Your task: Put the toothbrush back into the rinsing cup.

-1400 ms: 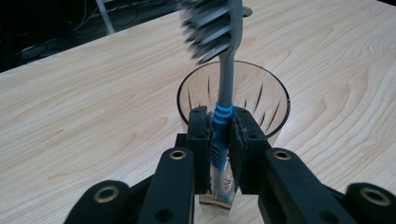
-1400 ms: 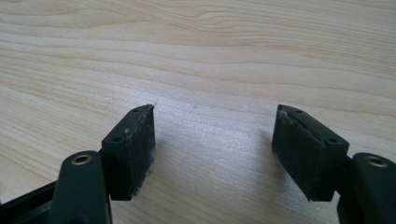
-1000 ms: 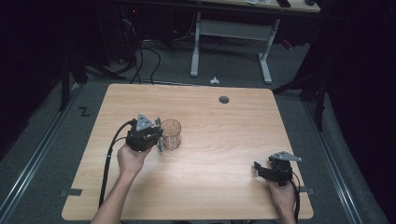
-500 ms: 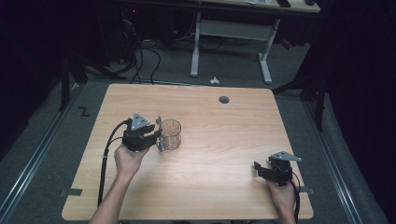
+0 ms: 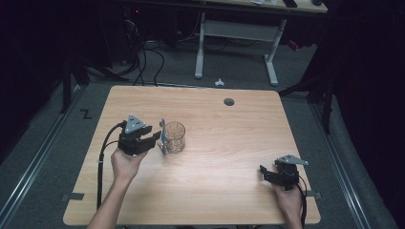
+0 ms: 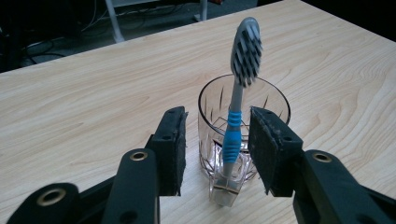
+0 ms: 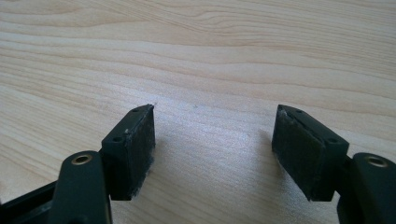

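Left gripper view: fingers [image 6: 264, 144] wide around toothbrush [image 6: 239, 100] propped against glass mug [image 6: 233, 140]; high view alone places mug left-centre on tabletop [image 5: 215, 191], right gripper [image 5: 267, 172] wide, apart.

One mark can be read: a black "Z" [image 5: 86, 114] on the grey floor [image 5: 43, 157]. It lies just beside the counter's [image 5: 229, 200] far left corner. No other writing shows.

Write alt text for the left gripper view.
A blue and grey toothbrush stands bristles up against the near side of a clear glass mug, between the open jaws of the left hand-held gripper, on a light wooden table.
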`<state>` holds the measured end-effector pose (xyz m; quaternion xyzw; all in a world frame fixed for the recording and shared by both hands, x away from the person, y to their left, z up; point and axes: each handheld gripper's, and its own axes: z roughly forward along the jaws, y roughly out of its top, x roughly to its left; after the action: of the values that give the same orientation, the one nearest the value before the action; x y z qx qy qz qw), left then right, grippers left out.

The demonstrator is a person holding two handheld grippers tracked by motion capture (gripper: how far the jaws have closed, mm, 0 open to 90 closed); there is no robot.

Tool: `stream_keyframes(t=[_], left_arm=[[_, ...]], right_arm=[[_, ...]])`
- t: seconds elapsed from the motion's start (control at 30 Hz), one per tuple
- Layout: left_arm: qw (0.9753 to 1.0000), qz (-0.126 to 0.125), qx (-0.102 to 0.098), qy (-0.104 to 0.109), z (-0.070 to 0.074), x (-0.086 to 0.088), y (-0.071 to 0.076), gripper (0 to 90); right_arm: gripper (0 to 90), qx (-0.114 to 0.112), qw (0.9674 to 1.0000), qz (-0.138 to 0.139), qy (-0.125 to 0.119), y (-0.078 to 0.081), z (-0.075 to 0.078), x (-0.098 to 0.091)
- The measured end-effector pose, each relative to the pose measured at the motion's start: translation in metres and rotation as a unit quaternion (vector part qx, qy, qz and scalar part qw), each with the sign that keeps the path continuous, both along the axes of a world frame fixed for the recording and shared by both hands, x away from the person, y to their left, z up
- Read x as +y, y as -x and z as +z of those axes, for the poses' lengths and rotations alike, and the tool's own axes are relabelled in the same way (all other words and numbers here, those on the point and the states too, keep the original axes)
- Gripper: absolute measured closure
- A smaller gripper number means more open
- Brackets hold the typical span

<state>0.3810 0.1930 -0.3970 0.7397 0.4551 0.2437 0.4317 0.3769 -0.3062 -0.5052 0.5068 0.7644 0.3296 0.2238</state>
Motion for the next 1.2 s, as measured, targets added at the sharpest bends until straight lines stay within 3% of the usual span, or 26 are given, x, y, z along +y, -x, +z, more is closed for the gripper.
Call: stream_keyframes(t=[1.2], left_arm=[[0.9988,0.031,-0.014,0.036,0.005,0.029,0.021,56.6]], right_arm=[[30.4,0.000,1.0000,0.000,0.002,0.000,0.000,0.001]])
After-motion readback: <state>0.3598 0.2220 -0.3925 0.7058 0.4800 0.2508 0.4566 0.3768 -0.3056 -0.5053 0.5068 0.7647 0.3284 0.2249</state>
